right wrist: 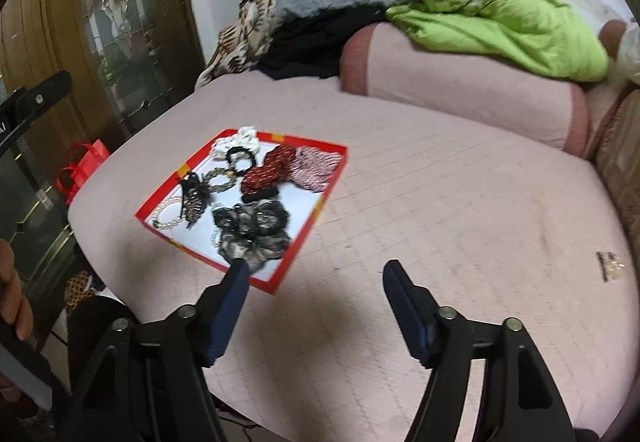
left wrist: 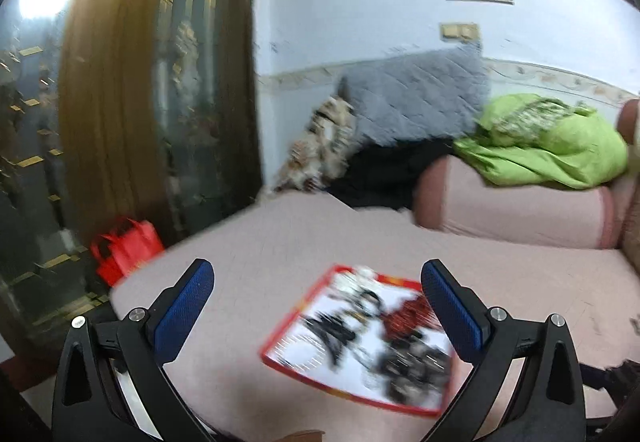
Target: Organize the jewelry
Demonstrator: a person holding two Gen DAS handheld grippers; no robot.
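Our left gripper [left wrist: 316, 282] has its jaws spread wide and holds nothing. Our right gripper [right wrist: 316, 268] is spread wide too. Between and just past the left jaws, the red tray [right wrist: 320, 208] lies on the pink bed [right wrist: 440, 202], holding a pearl bracelet [right wrist: 166, 216] and scrunchies [right wrist: 252, 230].

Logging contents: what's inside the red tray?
Red tray holds scrunchies, a pearl bracelet, and a black claw clip. Anything beneath the scrunchies is hidden.
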